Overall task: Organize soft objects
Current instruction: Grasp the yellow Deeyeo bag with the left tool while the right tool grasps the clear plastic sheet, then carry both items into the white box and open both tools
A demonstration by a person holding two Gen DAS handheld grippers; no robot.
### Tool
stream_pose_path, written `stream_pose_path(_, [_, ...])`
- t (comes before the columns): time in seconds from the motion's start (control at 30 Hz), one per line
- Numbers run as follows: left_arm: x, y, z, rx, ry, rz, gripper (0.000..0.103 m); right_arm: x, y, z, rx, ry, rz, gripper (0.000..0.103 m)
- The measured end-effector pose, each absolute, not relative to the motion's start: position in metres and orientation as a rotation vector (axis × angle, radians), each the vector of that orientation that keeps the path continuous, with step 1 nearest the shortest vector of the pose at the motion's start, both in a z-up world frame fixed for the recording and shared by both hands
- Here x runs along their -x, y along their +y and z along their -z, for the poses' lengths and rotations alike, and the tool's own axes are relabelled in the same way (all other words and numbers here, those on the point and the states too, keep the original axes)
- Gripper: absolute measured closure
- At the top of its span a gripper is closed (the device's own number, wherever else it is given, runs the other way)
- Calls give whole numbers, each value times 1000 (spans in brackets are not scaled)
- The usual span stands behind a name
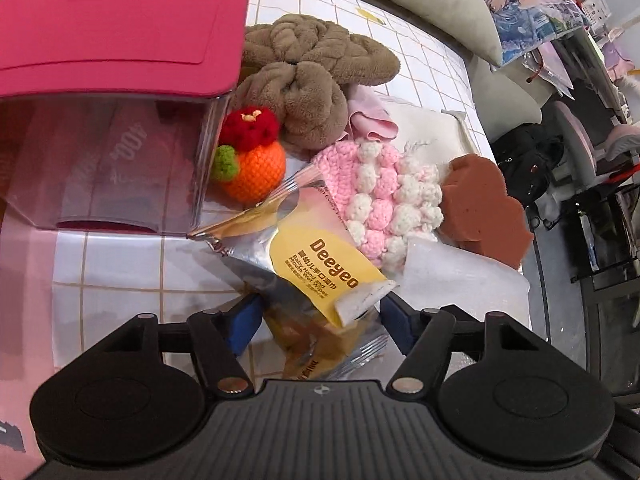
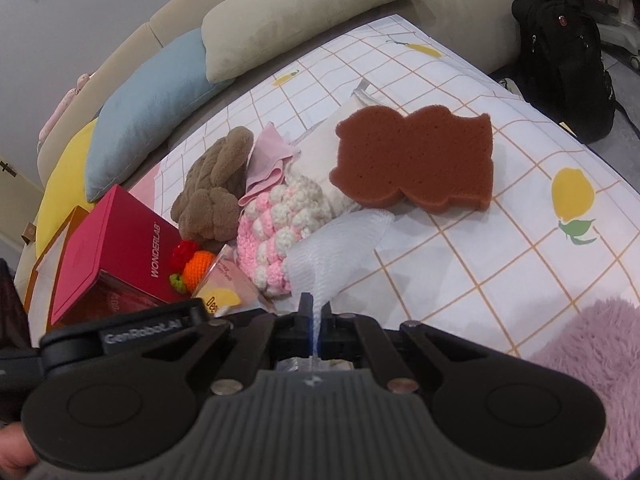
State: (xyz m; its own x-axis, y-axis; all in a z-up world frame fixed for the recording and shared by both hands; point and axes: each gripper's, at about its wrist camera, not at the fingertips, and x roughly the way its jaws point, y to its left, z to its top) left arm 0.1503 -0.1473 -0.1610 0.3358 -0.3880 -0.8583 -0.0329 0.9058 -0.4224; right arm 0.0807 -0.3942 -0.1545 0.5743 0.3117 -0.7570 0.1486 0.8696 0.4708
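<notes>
Left gripper (image 1: 316, 320) spread wide, straddling the wet-wipes packet (image 1: 308, 256) at lower centre of its frame; fingers not visibly touching it. Right gripper (image 2: 316, 312) pressed together, pinching the near end of the white mesh cloth (image 2: 340, 240), which trails up toward the brown sponge (image 2: 416, 156) at upper right. Pink-white crochet piece (image 2: 276, 232) sits just left of the cloth, touching it. Brown knotted towel (image 2: 216, 184) behind that, pink cloth (image 2: 268, 164) beside it. Crochet orange (image 1: 254, 170) and red crochet fruit (image 1: 250, 126) against the red-lidded clear box (image 1: 120, 120), upper left. All on the checked counter cover (image 2: 480, 260).
</notes>
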Motion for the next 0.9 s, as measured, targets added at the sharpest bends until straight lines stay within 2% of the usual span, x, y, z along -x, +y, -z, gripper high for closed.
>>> stream_pose_path(0.03, [-150, -148, 161, 391, 1212, 248, 33, -81, -394, 155, -530, 967, -101, 103])
stream_pose_path(0.1, [-150, -149, 159, 363, 1206, 255, 43, -81, -395, 155, -532, 968, -101, 103])
stream_pose_path(0.33, [-139, -143, 151, 290, 1186, 307, 62, -79, -391, 153, -510, 966, -102, 103])
stream_pose_path(0.63, [-106, -119, 131, 277, 1152, 399, 66, -70, -378, 142, -442, 983, -113, 103])
stream_pose_path(0.9, [-76, -77, 96, 363, 1079, 452, 67, -46, -367, 124, -499, 969, -159, 103])
